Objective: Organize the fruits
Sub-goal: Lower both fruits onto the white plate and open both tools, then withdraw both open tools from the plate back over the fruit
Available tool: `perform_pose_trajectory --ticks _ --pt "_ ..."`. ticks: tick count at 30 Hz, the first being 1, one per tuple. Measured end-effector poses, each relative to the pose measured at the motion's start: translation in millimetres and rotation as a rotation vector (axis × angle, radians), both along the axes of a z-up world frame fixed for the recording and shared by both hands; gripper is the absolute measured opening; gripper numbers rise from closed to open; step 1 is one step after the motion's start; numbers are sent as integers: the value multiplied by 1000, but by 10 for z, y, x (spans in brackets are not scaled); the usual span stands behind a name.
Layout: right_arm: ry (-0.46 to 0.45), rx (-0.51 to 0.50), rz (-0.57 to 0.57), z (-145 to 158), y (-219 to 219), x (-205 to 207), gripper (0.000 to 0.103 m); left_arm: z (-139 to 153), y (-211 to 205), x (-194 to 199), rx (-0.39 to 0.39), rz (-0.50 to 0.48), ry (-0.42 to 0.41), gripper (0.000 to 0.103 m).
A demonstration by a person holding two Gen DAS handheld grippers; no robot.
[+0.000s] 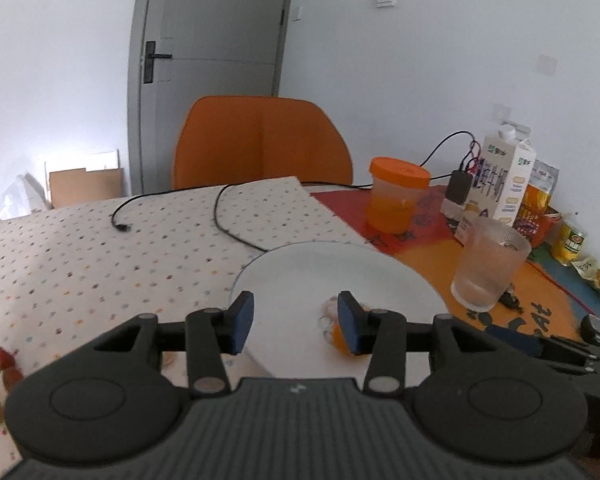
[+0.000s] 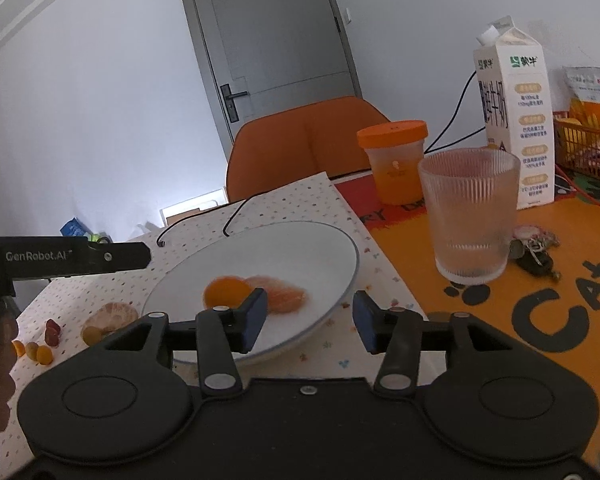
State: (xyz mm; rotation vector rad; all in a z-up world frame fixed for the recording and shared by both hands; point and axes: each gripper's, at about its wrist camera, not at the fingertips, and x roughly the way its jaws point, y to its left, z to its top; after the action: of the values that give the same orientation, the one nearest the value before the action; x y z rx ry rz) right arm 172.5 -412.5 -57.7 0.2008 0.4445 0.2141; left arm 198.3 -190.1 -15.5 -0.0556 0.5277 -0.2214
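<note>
Both tools stand with their jaws apart and nothing between the pads. The left gripper (image 1: pixel 296 322) hangs over the near edge of the round white ceramic plate (image 1: pixel 340 264). The right gripper (image 2: pixel 310 320) sits just short of that plate's near rim, and its left pad overlaps the fruit in view without touching it.

Peeled mandarin segments (image 2: pixel 278 294), orange and crescent-shaped, lie on the plate just ahead of the right gripper's left pad. Their long axis runs roughly across the gripper's pointing line. A small round orange fruit (image 2: pixel 226 292) touches them on the left.

Handling, as a judgement: the segments are light, soft and moist, and likely to burst or slip under pressure. Take hold across the short axis at mid-length, with minimal closing force.

Loose small fruits (image 2: pixel 40 350) and an orange peel cup (image 2: pixel 110 316) lie far left, off the plate.
</note>
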Motion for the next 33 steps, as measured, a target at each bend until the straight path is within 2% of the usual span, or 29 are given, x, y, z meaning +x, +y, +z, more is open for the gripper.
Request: perform_pose_trajectory --ticks 3,5,8,10,15,17,21,28,33 --pt "4 6 0 -6 -3 -24 55 -12 107 -41 12 27 7 50" --pt "8 16 0 -7 6 -31 59 -12 182 -83 14 52 6 62" --pt "16 32 5 4 42 -43 74 5 299 -160 18 98 -4 75" --pt "11 30 -13 27 81 -62 88 24 384 -228 18 117 -10 81" --pt "-6 39 -15 90 147 -99 103 73 567 -410 32 198 -19 89" --pt "2 57 -10 102 168 -100 103 83 647 -489 27 230 -23 94" --pt "25 62 -21 102 248 -117 103 80 780 -654 24 272 -41 95" --pt "41 9 -1 99 461 -179 103 20 1054 -821 -48 312 -23 97" --pt "16 -6 18 177 602 -245 103 43 1215 -952 -76 338 -29 97"
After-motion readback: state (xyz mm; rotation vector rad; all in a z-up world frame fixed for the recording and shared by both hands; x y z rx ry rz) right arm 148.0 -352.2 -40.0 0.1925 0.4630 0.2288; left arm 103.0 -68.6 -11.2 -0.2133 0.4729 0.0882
